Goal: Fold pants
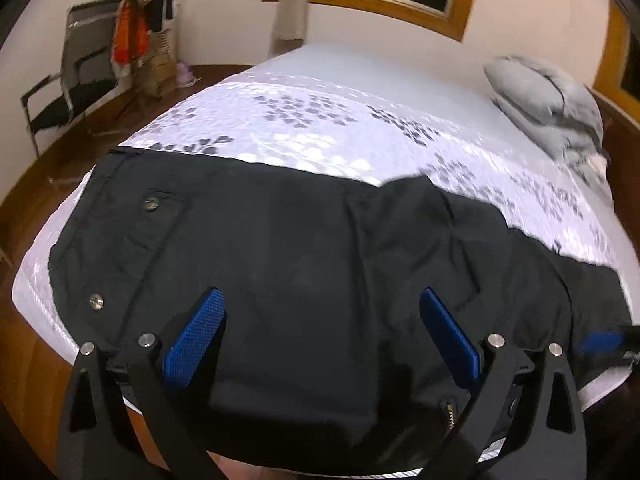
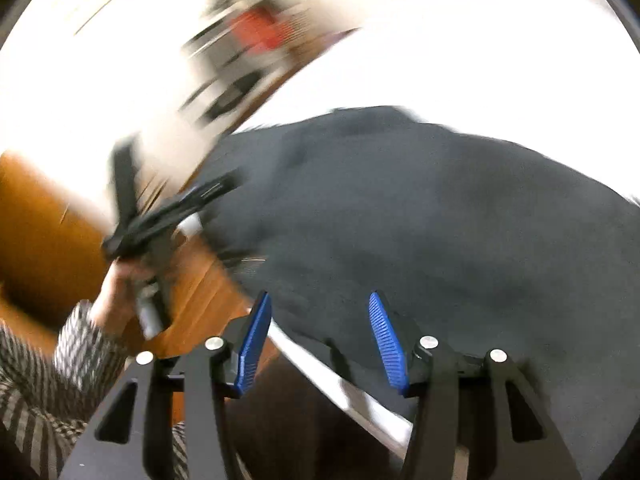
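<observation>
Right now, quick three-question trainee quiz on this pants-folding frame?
1. True or false: the left gripper has cloth pinched between its pads.
2. The black pants lie on: A) the wooden floor B) the bed C) the chair.
3. What grey item sits at the bed's far right?

Key: 1 false, both grippers (right gripper) are open and empty; 2 B; 3 a pillow.

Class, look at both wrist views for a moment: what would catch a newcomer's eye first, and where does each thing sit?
The black pants dominate, spread across the near half of the bed, with two metal buttons near their left edge. Both grippers hang open over the cloth, the left gripper above the middle and the right gripper at the bed's near edge. A grey pillow lies at the far right.
</observation>
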A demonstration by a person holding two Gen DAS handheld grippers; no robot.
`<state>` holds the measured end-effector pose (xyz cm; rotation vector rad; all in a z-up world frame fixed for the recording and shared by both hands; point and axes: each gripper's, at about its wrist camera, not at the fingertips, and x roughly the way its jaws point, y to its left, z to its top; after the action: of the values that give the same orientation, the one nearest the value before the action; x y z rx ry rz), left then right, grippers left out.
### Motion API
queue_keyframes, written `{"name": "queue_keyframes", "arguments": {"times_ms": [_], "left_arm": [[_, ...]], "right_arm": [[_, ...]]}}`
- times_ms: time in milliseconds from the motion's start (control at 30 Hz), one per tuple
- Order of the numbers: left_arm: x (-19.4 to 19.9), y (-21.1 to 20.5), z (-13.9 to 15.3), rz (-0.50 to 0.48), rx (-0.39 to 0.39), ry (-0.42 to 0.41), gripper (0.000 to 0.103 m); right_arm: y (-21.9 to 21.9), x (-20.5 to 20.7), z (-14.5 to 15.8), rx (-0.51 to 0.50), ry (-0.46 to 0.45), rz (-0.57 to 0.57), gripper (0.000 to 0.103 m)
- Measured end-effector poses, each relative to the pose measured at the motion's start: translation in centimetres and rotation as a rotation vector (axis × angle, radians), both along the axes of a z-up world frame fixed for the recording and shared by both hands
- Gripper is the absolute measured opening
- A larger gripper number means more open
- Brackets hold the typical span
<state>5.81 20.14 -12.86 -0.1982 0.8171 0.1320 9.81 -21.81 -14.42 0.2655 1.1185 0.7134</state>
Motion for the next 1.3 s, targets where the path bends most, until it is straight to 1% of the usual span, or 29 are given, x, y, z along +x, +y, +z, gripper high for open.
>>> {"name": "queue_keyframes", "arguments": {"times_ms": [33,67,200,267,300,367,400,500,567,633,667,700,767,800,833,933,1000,1033,1067,1233,1300], "left_arm": [[0.1,-0.7,-0.4,0.002,0.018,0.011,0.098],[0.3,-1.3,-0.8,0.002,0.027,0.022,0.098],[0.6,-2.7,-1.9,0.004,0.018,0.063,0.098],[0.8,-3.5,-2.3,-0.002,0.022,0.068,0.098],[1.0,-4.0,-2.5,0.006,0.035,0.076,0.098],[1.2,-4.3,-2.9,0.015,0.06,0.086,0.098],[1.2,-4.5,-2.9,0.023,0.069,0.094,0.098],[1.2,-4.9,-2.8,0.032,0.082,0.108,0.098],[1.3,-5.1,-2.6,0.04,0.083,0.123,0.098],[1.2,-5.3,-2.4,0.034,0.087,0.131,0.098],[1.2,-5.5,-2.4,0.029,0.094,0.133,0.098],[1.3,-5.6,-2.3,0.024,0.104,0.137,0.098],[1.5,-6.0,-2.3,0.018,0.12,0.147,0.098],[1.5,-6.0,-2.2,0.017,0.12,0.148,0.098],[1.5,-6.0,-2.2,0.016,0.117,0.146,0.098],[1.5,-6.3,-2.1,0.002,0.109,0.14,0.098],[1.6,-6.6,-2.1,-0.003,0.116,0.141,0.098],[1.6,-6.7,-2.1,-0.007,0.114,0.139,0.098],[1.6,-6.8,-2.1,-0.01,0.111,0.138,0.098],[1.5,-6.9,-2.5,-0.021,0.11,0.146,0.098],[1.6,-6.9,-2.7,-0.017,0.107,0.151,0.098]], "right_arm": [[-2.6,-0.4,0.1,0.005,0.019,-0.084,0.052],[-7.2,-0.9,-0.1,0.014,0.048,-0.218,0.052],[-19.2,-3.4,-0.8,0.017,0.108,-0.549,0.052],[-23.0,-4.1,-1.3,0.067,0.128,-0.641,0.052],[-24.6,-4.3,-1.8,0.111,0.133,-0.683,0.052],[-26.1,-4.2,-2.8,0.21,0.146,-0.712,0.052],[-26.0,-4.1,-3.4,0.246,0.154,-0.707,0.052],[-24.9,-3.5,-4.8,0.308,0.187,-0.72,0.052],[-26.1,-3.4,-5.8,0.338,0.217,-0.734,0.052],[-26.7,-3.4,-6.1,0.391,0.221,-0.752,0.052],[-26.5,-3.2,-6.3,0.402,0.226,-0.752,0.052],[-26.4,-3.1,-6.9,0.4,0.234,-0.755,0.051],[-26.5,-3.2,-7.1,0.409,0.253,-0.771,0.044],[-27.1,-3.7,-6.6,0.423,0.255,-0.775,0.044],[-27.2,-3.9,-6.8,0.421,0.26,-0.779,0.044],[-26.9,-3.7,-6.8,0.396,0.262,-0.784,0.044],[-26.6,-3.5,-6.4,0.345,0.261,-0.797,0.045],[-27.0,-3.4,-6.7,0.311,0.268,-0.802,0.047],[-26.7,-3.2,-6.6,0.3,0.267,-0.798,0.047],[-26.7,-2.0,-7.4,0.316,0.263,-0.815,0.049],[-26.1,-1.1,-7.4,0.305,0.264,-0.786,0.035]]}}
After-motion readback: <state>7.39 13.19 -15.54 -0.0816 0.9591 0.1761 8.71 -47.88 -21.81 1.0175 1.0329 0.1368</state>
